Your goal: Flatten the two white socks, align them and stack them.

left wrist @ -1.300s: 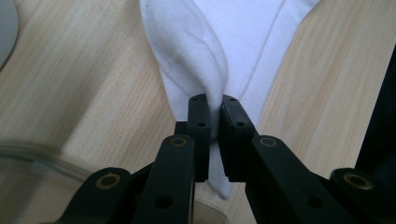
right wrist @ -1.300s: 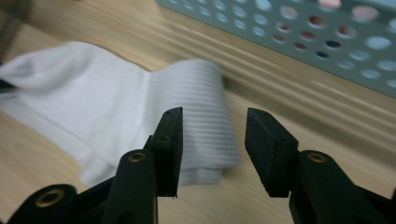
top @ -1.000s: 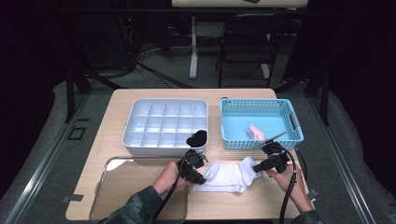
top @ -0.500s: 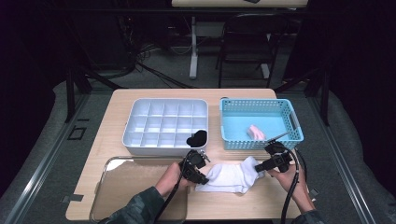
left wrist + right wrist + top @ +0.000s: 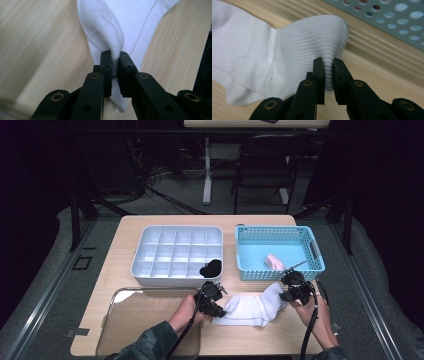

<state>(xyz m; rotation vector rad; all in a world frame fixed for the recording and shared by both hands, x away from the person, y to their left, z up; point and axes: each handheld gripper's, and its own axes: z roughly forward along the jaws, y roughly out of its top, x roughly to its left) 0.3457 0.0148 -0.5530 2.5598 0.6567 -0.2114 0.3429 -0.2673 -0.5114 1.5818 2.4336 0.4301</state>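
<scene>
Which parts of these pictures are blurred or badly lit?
High view: the room behind the table is dark, the tabletop evenly lit. Left gripper view: wood at the lower left is blurred, the sock sharp. Right gripper view: the basket is soft.

- Grey divided tray, centre of frame, black item in its lower right cell.
- Blue basket, right of centre, holds pink item.
- Clear tray, lower left.
- Desk.
</scene>
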